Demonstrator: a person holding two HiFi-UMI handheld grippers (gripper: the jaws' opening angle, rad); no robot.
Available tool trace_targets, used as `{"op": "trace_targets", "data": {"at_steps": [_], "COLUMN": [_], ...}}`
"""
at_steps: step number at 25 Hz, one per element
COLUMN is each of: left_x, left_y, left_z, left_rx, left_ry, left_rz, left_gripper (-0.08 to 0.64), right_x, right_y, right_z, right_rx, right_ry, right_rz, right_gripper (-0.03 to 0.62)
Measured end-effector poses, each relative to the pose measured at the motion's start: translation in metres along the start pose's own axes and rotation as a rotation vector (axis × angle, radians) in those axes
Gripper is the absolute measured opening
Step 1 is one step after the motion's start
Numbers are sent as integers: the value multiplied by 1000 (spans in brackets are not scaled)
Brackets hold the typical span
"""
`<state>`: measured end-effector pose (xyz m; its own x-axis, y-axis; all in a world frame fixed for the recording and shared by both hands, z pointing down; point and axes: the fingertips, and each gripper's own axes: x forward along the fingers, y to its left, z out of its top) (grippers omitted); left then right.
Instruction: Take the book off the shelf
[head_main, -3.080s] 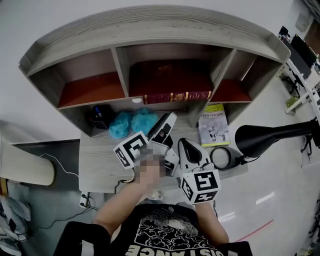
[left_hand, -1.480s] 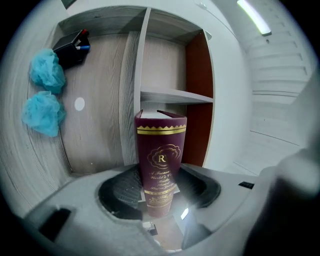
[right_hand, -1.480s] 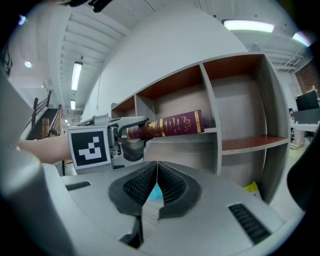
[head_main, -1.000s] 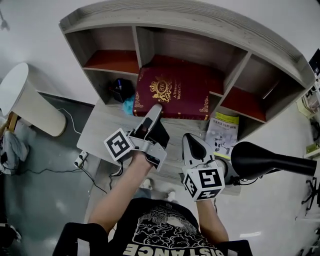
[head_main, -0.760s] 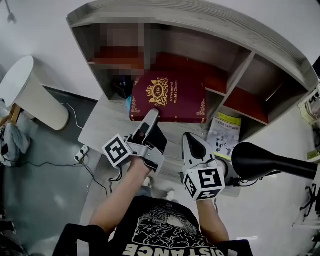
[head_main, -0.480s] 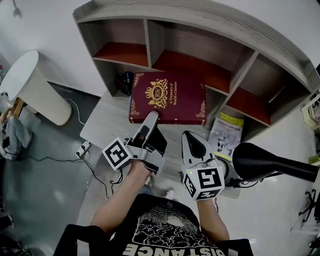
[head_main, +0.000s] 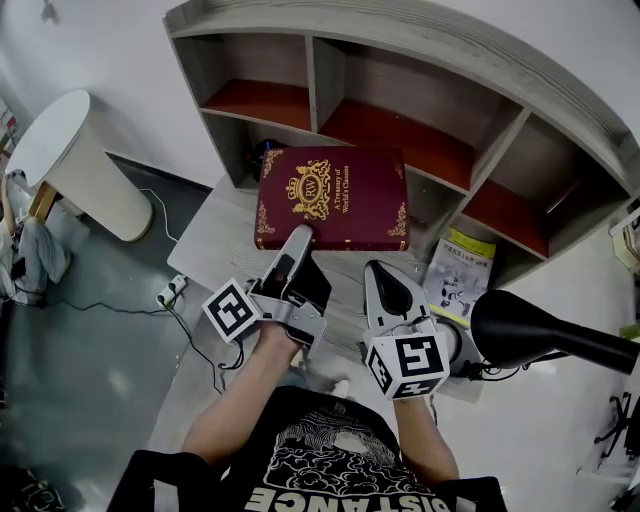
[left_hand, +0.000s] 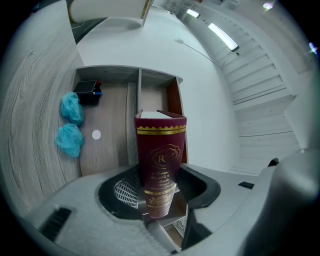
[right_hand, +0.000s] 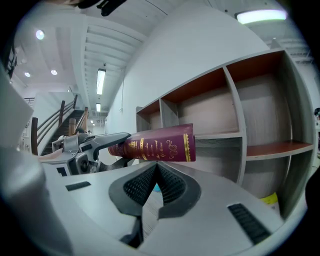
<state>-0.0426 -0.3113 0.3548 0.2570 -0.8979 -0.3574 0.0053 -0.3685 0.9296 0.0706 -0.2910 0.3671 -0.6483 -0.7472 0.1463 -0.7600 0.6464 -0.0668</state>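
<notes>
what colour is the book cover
The book is dark red with gold ornament and lettering; the head view shows it best.

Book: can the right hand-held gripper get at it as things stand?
Probably yes. The book, held in front of the shelf by the left hand-held gripper, sits just ahead of the right hand-held gripper with nothing between; its shut jaws would need to open first.
</notes>
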Motion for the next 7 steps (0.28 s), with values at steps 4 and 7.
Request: {"op": "trace_targets", "data": {"at_steps": [4,7], "left_x": [-2,-3], "left_y": [-2,-2], "left_z": [4,5], "left_rx": [3,-3], "left_ry": [-4,-6], "left_rz": [-3,-1], "left_gripper": [206,206], "right_x": [1,1], "right_y": [4,7], "right_z": [1,0], "right_rx": [-3,-2], "right_ry": [-1,-1], "right_rz": [3,4], "right_gripper": [15,15]}}
